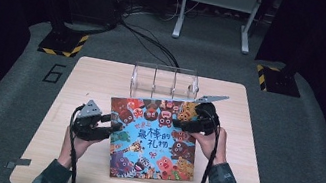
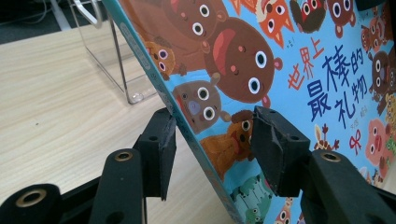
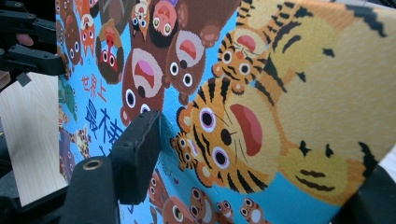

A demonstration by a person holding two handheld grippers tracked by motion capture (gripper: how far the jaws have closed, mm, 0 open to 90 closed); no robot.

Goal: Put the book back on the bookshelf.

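A clear plastic rack [image 1: 165, 82] with upright dividers stands at the far side of the wooden table [image 1: 75, 86], just behind the book [image 1: 152, 138]; black cables trail over the grey floor beyond. The book is a children's picture book with a bright blue cover crowded with cartoon bears, tigers and other animals, and blue and orange Chinese lettering in the middle. It is tilted up over the middle of the table, held at both side edges.

The left gripper [image 1: 111, 128] has its jaws around the book's left edge. In the left gripper view, one jaw sits behind the cover and the other in front, slightly apart from it, so the left gripper [image 2: 212, 147] is spread around the edge rather than clamped. The right gripper [image 1: 186, 123] holds the upper right part; in the right gripper view one jaw presses the cover, while the other is hidden, so a pinch cannot be confirmed.
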